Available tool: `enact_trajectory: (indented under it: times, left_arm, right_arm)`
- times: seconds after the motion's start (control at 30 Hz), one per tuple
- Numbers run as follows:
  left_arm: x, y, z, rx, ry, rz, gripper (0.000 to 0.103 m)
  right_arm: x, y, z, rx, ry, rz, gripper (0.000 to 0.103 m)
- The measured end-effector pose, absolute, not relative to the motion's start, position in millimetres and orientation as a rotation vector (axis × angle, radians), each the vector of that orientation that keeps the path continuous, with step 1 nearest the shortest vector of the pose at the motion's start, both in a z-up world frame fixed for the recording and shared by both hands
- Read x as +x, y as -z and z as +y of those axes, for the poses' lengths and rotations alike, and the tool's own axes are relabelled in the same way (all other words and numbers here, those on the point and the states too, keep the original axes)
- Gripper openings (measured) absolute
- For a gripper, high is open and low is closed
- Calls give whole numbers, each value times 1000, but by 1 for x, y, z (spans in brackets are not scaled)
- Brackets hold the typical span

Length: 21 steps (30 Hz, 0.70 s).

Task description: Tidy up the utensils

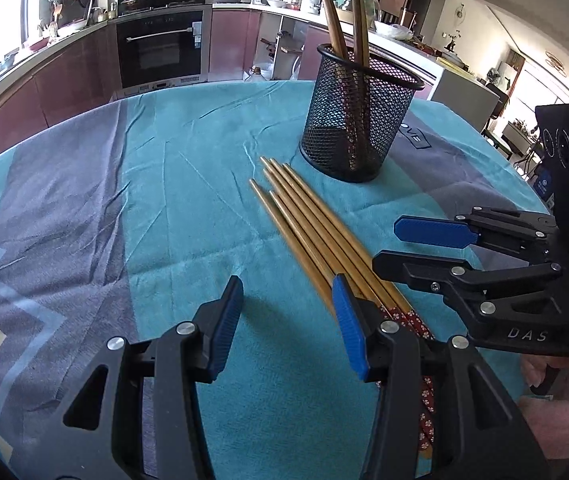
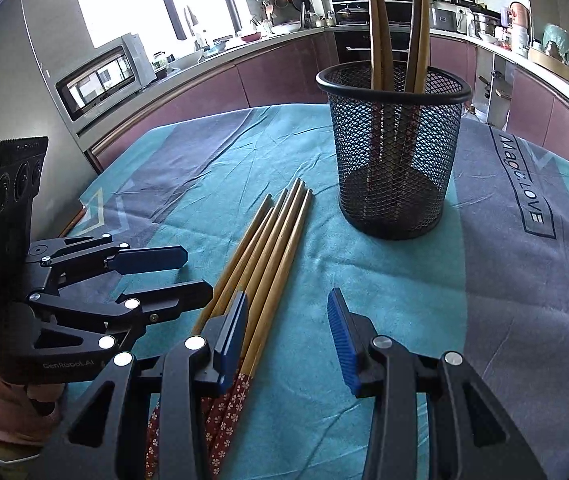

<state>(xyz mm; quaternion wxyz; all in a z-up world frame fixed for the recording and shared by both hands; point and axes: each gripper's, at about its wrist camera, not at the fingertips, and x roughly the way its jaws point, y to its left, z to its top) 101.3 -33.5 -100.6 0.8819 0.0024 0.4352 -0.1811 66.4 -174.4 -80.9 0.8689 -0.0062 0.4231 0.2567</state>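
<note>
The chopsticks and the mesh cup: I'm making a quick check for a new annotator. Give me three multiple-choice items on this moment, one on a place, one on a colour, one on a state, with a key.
1. Where do the loose chopsticks lie?
A. On the cloth, in front of the cup
B. Inside the cup
C. On the kitchen counter

2. What colour is the patterned handle end of the loose chopsticks?
A. Green
B. Red with small white flowers
C. Plain black

3. How do both grippers stand?
A. Each shut on a chopstick
B. Open, holding nothing
C. Shut on the cup's rim

Key:
1 A: the bundle lies flat on the tablecloth, short of the black mesh cup.
2 B: the red flowered ends show beside the right gripper.
3 B: the gap between the pads of the right gripper and of the left gripper shows only cloth.
</note>
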Motion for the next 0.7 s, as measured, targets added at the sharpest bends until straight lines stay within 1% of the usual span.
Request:
enact_trajectory:
  times: [0.7]
  left_arm:
    - [101, 105, -43, 61, 359, 897, 50]
  right_arm:
    - [67, 85, -172, -66, -497, 889, 39]
